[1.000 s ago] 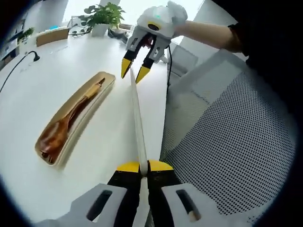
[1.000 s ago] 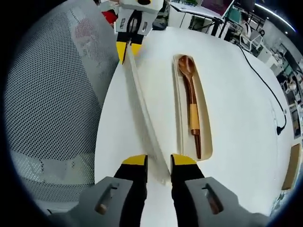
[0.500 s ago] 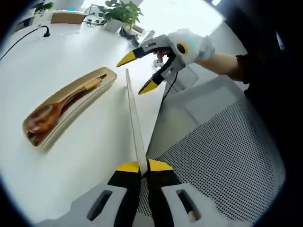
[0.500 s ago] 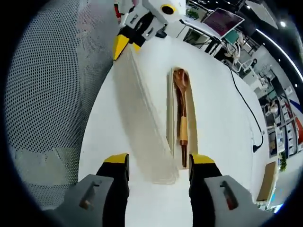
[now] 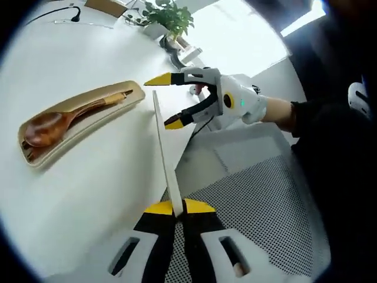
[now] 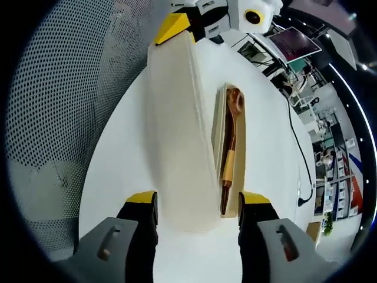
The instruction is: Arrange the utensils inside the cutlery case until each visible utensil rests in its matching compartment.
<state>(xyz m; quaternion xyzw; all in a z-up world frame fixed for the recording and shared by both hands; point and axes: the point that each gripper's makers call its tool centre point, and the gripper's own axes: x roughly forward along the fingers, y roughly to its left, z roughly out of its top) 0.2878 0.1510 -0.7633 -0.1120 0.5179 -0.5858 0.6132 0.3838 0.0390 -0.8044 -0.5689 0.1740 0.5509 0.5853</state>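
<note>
Now left gripper [image 5: 175, 206] fingers pinch lid [image 5: 165, 150] lengthwise; right gripper [image 6: 197, 200] fingers wide, empty.

— Supporting surface?
— A white tabletop [image 5: 88, 177], rounded at its edge, lying ahead and to the left of the left hand-held gripper [image 5: 175, 207].

— Resting directly on it?
— A beige cutlery case [image 5: 82, 121], long and shallow, open on top, holding a wooden spoon [image 5: 50, 124]. Seen from the right hand-held gripper [image 6: 197, 200], the case sits just ahead, toward its right jaw.

— Anything further off?
— A potted plant [image 5: 171, 15] and a black cable [image 5: 62, 9] at the far end of the tabletop.
</note>
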